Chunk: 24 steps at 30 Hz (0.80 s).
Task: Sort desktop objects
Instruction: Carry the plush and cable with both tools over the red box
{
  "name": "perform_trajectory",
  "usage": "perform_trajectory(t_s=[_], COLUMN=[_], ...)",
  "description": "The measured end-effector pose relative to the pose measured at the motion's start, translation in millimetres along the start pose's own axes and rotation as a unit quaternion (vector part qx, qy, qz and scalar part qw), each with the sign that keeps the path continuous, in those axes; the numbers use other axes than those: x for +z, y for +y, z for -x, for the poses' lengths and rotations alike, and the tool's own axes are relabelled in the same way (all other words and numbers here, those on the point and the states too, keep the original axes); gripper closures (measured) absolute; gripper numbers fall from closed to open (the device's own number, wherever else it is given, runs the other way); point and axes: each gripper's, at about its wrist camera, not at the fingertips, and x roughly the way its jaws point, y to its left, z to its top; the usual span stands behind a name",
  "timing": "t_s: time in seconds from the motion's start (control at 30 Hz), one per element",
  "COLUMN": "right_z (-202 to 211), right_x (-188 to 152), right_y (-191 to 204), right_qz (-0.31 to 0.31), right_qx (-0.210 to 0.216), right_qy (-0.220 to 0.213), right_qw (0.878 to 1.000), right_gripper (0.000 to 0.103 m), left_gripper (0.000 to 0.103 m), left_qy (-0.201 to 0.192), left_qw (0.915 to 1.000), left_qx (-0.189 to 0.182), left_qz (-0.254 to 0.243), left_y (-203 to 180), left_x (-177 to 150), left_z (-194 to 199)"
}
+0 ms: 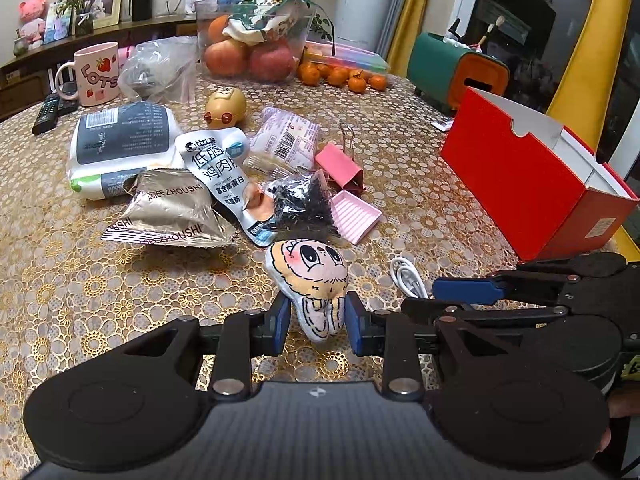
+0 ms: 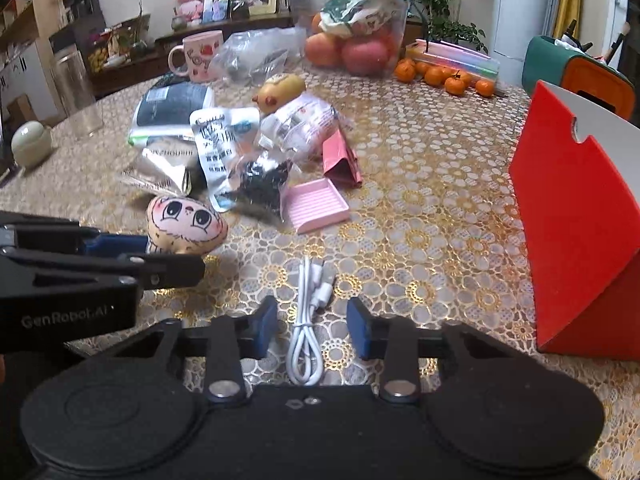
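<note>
My left gripper [image 1: 317,317] has its jaws around the lower end of a small cartoon-face plush [image 1: 312,280] lying on the table, pads touching its sides. The plush also shows in the right wrist view [image 2: 185,224]. My right gripper [image 2: 312,326] is open, straddling a coiled white USB cable [image 2: 309,320] on the tablecloth; the cable also shows in the left wrist view [image 1: 406,276]. A pile of snack packets [image 1: 200,184], a pink binder clip [image 1: 340,164] and a pink tray [image 1: 354,214] lie beyond.
An open red box [image 1: 532,184] stands at the right, also in the right wrist view [image 2: 580,216]. A pink mug [image 1: 98,74], remote, fruit container [image 1: 256,40], tangerines and a green-orange holder sit at the back. A glass and a round jar [image 2: 30,142] stand far left.
</note>
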Motion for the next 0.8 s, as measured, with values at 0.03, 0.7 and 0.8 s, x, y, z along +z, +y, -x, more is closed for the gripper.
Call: perform_trajectory(t_s=[0.03, 0.7, 0.8], right_z=[0, 60, 81], right_x=[-1, 7, 10], right_y=[0, -32, -41], right_qz=[0.001, -0.06, -0.068], right_qx=[-0.002, 0.018, 0.021], right_qy=[0.001, -0.049, -0.067], right_qw=[1.0, 0.997, 0.995], right_gripper=[0.077, 0.094, 0.094], left_gripper=[0.075, 0.075, 0.075], left_qy=[0.001, -0.017, -0.02], left_qw=[1.0, 0.9987, 0.998], left_qx=[-0.001, -0.03, -0.041], left_qz=[-0.001, -0.037, -0.044], left_y=[-1, -50, -64], left_x=[0, 16, 22], left_z=[0, 32, 39])
